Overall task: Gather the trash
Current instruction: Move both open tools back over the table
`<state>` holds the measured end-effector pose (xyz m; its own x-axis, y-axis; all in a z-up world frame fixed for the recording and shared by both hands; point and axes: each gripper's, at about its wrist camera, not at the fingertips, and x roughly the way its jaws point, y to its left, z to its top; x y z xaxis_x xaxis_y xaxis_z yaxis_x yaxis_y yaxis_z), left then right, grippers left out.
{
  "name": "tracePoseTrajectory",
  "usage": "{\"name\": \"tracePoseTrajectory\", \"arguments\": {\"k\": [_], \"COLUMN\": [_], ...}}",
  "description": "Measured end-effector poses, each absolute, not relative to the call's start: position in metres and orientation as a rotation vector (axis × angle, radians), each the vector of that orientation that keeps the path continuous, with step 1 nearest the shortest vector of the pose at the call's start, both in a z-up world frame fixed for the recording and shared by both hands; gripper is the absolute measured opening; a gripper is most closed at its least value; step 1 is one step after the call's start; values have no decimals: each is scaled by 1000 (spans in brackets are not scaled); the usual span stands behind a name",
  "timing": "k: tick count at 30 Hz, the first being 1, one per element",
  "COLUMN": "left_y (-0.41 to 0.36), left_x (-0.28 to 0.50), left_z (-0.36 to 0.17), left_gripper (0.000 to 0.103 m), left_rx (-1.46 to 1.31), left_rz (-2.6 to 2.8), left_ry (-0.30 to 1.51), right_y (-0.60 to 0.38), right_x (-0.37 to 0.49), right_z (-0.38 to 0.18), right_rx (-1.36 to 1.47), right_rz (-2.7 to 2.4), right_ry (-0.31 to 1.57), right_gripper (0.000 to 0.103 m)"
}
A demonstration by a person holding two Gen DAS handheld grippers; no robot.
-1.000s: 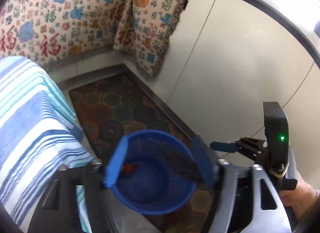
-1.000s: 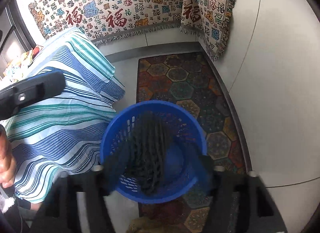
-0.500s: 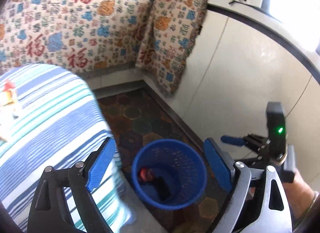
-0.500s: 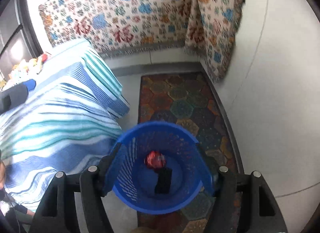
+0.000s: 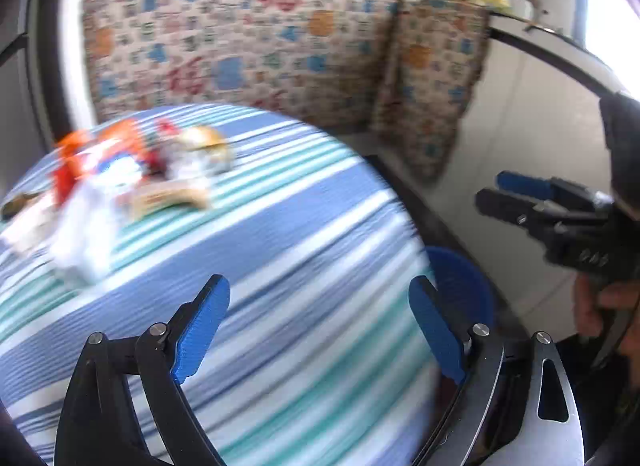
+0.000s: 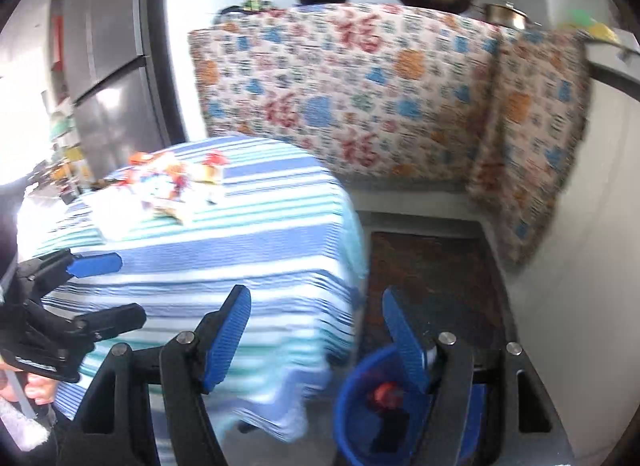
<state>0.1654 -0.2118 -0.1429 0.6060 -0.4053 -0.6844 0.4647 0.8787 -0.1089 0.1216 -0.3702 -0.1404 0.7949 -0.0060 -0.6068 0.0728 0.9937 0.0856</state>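
While blur smears the left wrist view, left gripper (image 5: 318,326) gaping wide, nothing between its blue pads (image 5: 202,324); above the striped worktop (image 5: 304,234), with the trash pile (image 5: 120,181) up at ten o'clock, well apart; blue bin (image 5: 460,286) peeking out at three o'clock on the floor, contents hidden here; right gripper (image 5: 504,191) at two o'clock, empty, jaws only slightly apart as seen here.

In the right wrist view, right gripper (image 6: 316,330) parted about halfway, holding nothing; bin (image 6: 360,398) at five o'clock, a red scrap (image 6: 384,390) and something dark inside; trash (image 6: 176,185) at eleven o'clock on the worktop (image 6: 240,250). Likely risks: snagging the cloth and dragging it, or scattering light wrappers off the edge through a hasty reach.
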Motion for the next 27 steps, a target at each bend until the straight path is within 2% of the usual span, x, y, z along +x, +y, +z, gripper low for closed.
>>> {"name": "tracePoseTrajectory", "arguments": {"k": [8, 17, 23, 27], "left_y": [-117, -93, -93, -99], "left_x": [181, 206, 212, 213], "left_z": [-168, -184, -188, -189], "left_gripper": [92, 92, 100, 101], "left_rx": [49, 26, 79, 124], "left_rz": [-304, -232, -230, -242], "left_ry": [830, 915, 936, 946], "right_y": [-300, -258, -245, -246], "right_x": [167, 217, 238, 245], "right_z": [-157, -189, -191, -191], "right_rx": [36, -18, -38, -31], "right_rz": [118, 183, 185, 169], "right_ry": [739, 892, 909, 902], "right_gripper": [70, 70, 77, 83]}}
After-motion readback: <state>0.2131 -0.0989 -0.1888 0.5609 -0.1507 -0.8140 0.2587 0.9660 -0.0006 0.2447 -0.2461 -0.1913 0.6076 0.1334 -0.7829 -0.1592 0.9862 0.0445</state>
